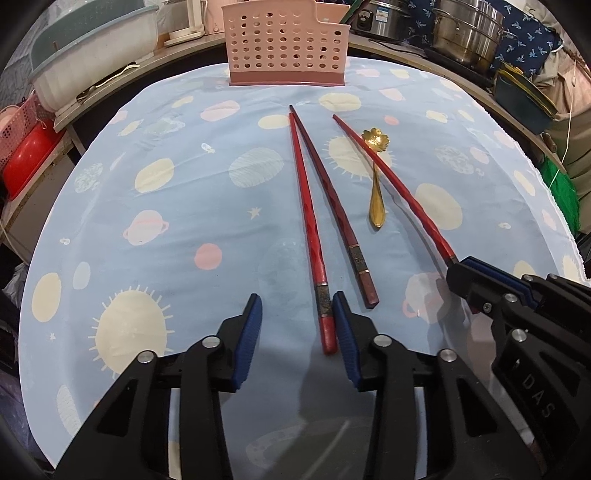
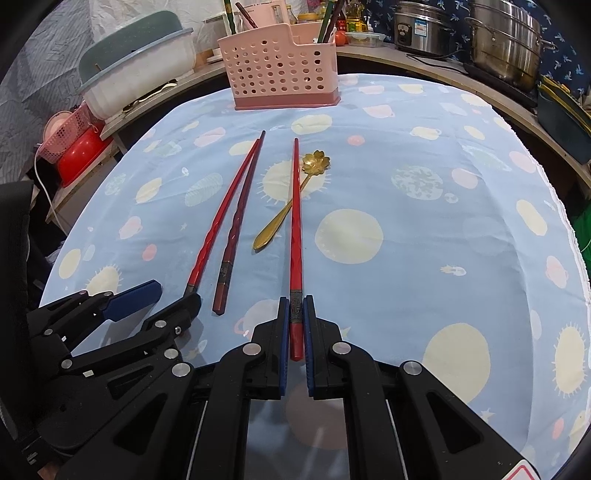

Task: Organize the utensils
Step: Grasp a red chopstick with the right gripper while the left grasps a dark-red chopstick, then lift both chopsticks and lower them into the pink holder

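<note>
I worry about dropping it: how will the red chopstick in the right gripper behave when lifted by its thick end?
The red chopstick, pinched by the right gripper at its butt, looks stiff but may droop or pivot. Its glossy finish may slip. Its tip crosses the gold spoon, likely nudging it.

A blue patterned cloth [image 2: 424, 258] covered the counter, with steel pots [image 2: 506, 40], a rice cooker [image 2: 421, 27], a white tub [image 2: 140, 74] and a red basin [image 2: 79, 155] ranged behind.
</note>
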`<state>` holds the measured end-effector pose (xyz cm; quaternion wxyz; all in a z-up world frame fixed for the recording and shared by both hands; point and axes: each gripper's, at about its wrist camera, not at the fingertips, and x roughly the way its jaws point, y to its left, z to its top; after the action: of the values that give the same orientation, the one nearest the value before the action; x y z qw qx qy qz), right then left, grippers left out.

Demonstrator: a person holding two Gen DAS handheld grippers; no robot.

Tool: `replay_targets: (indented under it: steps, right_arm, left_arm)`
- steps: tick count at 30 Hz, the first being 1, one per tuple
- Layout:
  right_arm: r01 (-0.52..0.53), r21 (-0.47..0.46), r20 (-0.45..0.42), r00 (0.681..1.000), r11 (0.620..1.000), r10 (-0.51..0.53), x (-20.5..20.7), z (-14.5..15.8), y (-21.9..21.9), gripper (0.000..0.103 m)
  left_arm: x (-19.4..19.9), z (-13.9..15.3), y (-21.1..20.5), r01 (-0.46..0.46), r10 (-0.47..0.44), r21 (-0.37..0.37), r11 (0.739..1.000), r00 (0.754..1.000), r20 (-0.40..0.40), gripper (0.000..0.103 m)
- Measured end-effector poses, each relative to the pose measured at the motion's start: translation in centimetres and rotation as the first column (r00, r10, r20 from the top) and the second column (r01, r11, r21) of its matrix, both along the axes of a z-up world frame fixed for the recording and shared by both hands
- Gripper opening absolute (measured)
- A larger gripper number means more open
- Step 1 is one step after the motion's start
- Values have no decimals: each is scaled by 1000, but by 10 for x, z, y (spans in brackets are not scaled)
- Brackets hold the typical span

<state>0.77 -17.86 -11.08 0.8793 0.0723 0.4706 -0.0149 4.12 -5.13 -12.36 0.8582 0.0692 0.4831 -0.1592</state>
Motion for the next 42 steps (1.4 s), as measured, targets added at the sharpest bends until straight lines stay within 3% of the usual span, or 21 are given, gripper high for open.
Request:
replay_targets:
  steps: [7,18,33,42]
  right_arm:
    - [-6,1,17,1000,1000,6,-2,8,2,7]
    - [2,2,78,997,1000,-2,-5,36,-4,7]
    - [19,-1,251,968,1000,-18,3,115,-16,7]
    - [21,-8,342,940,1000,-17,28,160,-25,7]
  left_arm:
    - [5,2,12,-9,8,-30,1000,1000,-25,7]
    - [4,40,25,-25,28,-52,998,998,49,7]
    - [21,134,40,-35,63,-138,990,977,204,7]
    - [56,185,48,-42,91,-183,982,960,265,7]
